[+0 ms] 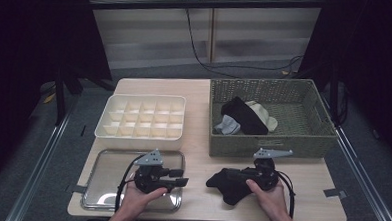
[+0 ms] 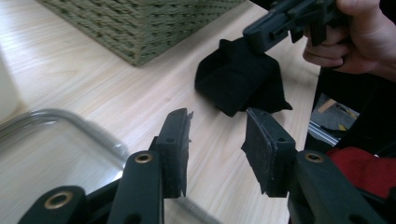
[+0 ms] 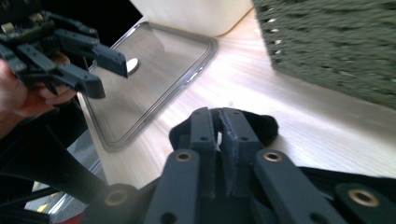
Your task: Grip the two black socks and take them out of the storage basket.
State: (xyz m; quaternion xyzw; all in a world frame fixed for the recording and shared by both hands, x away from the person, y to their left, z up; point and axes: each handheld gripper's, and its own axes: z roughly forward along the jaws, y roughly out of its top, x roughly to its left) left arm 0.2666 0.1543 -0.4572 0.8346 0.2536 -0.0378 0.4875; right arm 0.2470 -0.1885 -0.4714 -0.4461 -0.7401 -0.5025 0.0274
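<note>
I can read no text, label or number anywhere here. Nothing on the tabletop carries legible print.

Left hand (image 1: 139, 198) enters from the table's near edge, wrapped round the left gripper (image 1: 181, 177), which lies level and points right, jaws parted with nothing between them; right hand (image 1: 268, 191) enters from the near edge beside it, holding the right gripper (image 1: 220, 177) level and pointing left, jaws almost together on a fold of black cloth (image 1: 228, 184).
</note>
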